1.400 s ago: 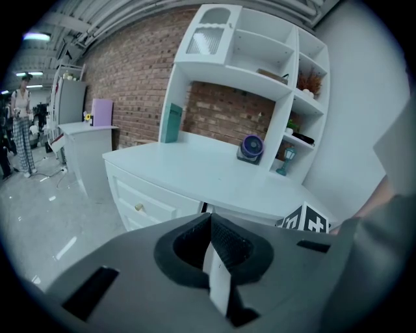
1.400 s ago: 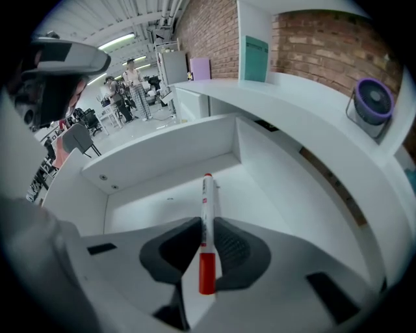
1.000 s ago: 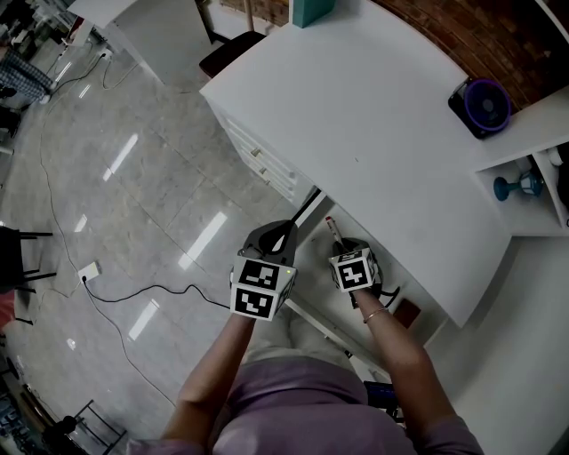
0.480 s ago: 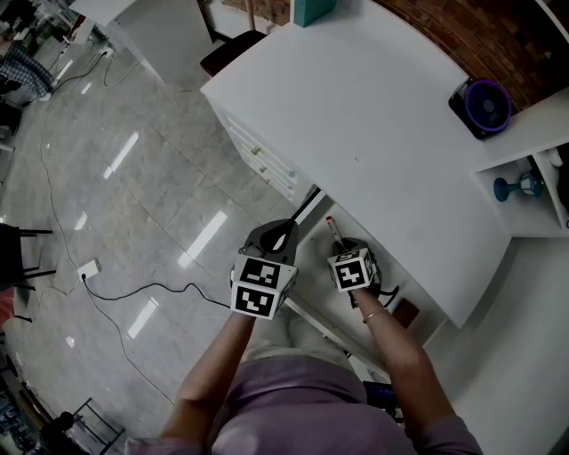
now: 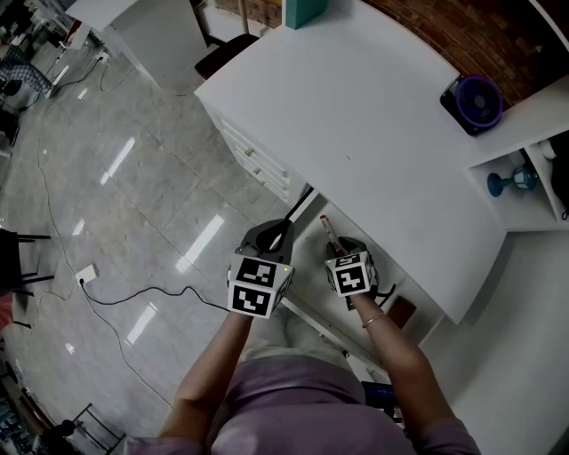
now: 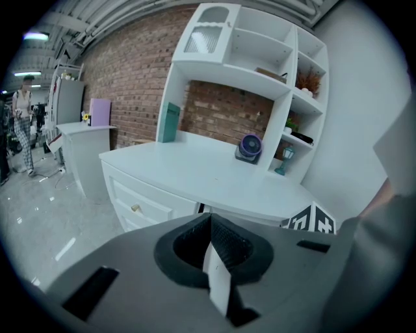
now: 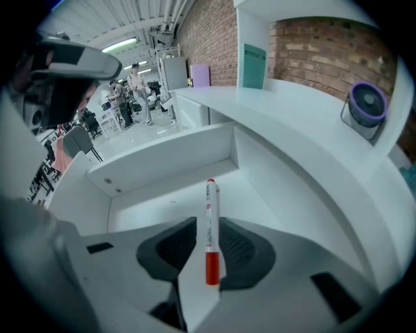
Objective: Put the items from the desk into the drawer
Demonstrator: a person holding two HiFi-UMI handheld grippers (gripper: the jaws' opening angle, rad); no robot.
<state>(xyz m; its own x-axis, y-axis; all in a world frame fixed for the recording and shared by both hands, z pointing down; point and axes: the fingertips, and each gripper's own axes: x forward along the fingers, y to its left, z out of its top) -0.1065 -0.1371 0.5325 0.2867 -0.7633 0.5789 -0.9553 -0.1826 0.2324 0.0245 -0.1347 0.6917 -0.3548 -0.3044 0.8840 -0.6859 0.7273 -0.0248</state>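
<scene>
Two grippers show in the head view, side by side below the front edge of the curved white desk [image 5: 356, 107]. The left gripper [image 5: 277, 229] hangs just left of the open white drawer [image 5: 308, 271]. The right gripper [image 5: 336, 245] is over the drawer with a red-and-white marker pen [image 5: 327, 228] sticking out ahead of its fingers, towards the desk edge. On the desk top, well away from both, sit a purple round fan [image 5: 478, 100] at the right and a teal box [image 5: 305, 9] at the far edge.

From the left gripper view, the fingers are pressed together with nothing between them. Beyond them lie the desk top, the fan, the teal box and the white shelving against a brick wall.

From the right gripper view, the fingers point steeply down into the drawer and have just been opening. The marker pen lies lengthwise between them, its red cap nearest the camera and its tip over the bare drawer floor; the pads stand slightly off its sides rather than pinching it.
</scene>
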